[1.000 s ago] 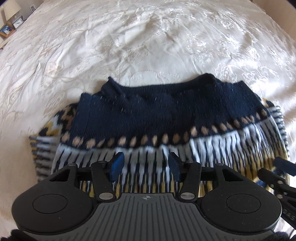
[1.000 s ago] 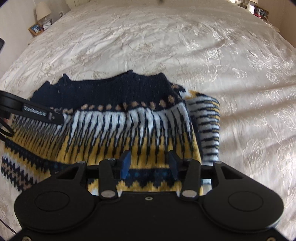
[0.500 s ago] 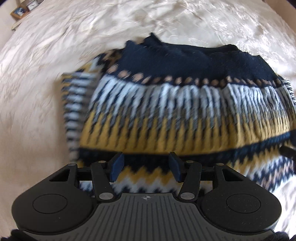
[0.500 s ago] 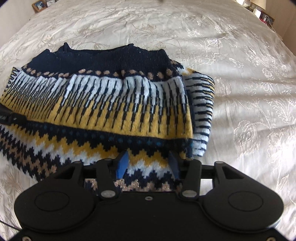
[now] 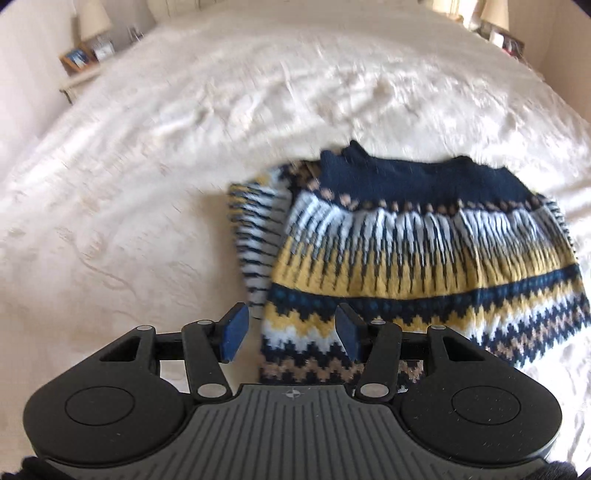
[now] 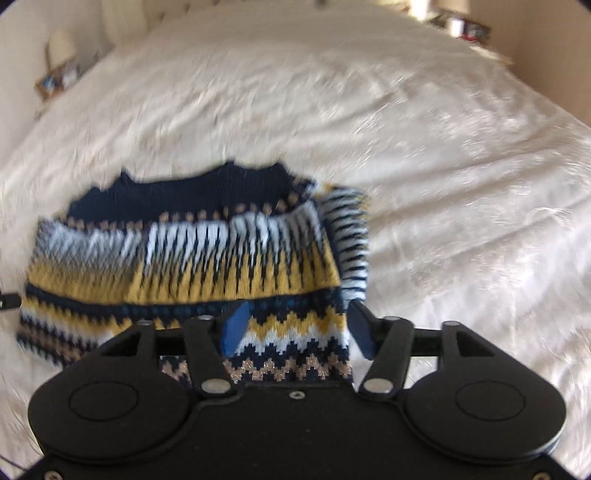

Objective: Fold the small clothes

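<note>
Sweater: patterned knit sweater (image 5: pixel 424 258) in navy, white, mustard and tan lies folded on the bed, navy collar end away from the cameras, zigzag hem nearest them.
Sweater in the right view: same sweater (image 6: pixel 184 258) sits left of centre, blurred.
Sleeves: a striped sleeve (image 5: pixel 255 236) shows along the sweater's left edge in the left view, partly tucked under the body; another striped sleeve edge (image 6: pixel 349 240) shows along its right edge in the right view.
Left tool: left tool (image 5: pixel 290 334) has its jaws spread wide and holds nothing; the hem's left corner appears between the blue pads, though whether they touch it I cannot tell.
Right tool: right tool (image 6: pixel 295 328) also has its jaws wide apart and empty, over the hem's right corner; contact cannot be told either.
Bed: cream embroidered bedspread (image 5: pixel 166 147) covers the whole bed, wrinkled and soft with blur.
Left of the bed: nightstand (image 5: pixel 79 61) carries a lamp and small framed items.
Right of the bed: second lamp (image 5: pixel 493 14) stands at the far corner beside more small objects, too blurred to name.
</note>
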The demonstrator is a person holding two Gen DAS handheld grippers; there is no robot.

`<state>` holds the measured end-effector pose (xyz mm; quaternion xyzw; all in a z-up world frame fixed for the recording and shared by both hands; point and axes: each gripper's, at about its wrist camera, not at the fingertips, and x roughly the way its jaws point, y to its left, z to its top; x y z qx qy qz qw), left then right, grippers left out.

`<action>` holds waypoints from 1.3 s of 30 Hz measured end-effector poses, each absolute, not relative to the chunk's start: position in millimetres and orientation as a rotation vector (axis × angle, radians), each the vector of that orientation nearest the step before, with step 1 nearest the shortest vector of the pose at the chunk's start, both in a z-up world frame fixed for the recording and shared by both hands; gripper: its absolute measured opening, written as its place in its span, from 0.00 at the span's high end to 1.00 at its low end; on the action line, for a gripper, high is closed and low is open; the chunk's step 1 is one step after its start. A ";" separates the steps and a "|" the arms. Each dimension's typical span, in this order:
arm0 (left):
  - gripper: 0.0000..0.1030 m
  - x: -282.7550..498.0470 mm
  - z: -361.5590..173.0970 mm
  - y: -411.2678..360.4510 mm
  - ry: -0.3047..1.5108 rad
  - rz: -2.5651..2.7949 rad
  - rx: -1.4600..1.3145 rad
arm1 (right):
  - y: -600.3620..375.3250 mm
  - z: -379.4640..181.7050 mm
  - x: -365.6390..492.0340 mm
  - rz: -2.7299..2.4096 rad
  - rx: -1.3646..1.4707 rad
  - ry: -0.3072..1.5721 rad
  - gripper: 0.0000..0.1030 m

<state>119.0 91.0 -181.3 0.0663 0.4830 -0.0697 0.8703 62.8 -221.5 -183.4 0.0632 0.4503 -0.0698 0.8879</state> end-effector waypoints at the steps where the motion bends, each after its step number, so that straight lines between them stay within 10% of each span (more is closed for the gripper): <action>1: 0.51 117.5 -177.6 90.7 1.011 -0.160 0.129 | -221.7 -179.1 56.8 -0.163 0.147 0.921 0.32; 22: 0.50 70.1 -142.3 72.7 1.113 -0.199 0.128 | -181.8 -147.4 -24.1 -0.286 0.365 0.936 0.11; 39: 0.24 68.7 -133.8 43.3 1.151 -0.176 0.073 | -187.4 -135.4 -2.7 -0.163 0.353 0.943 0.00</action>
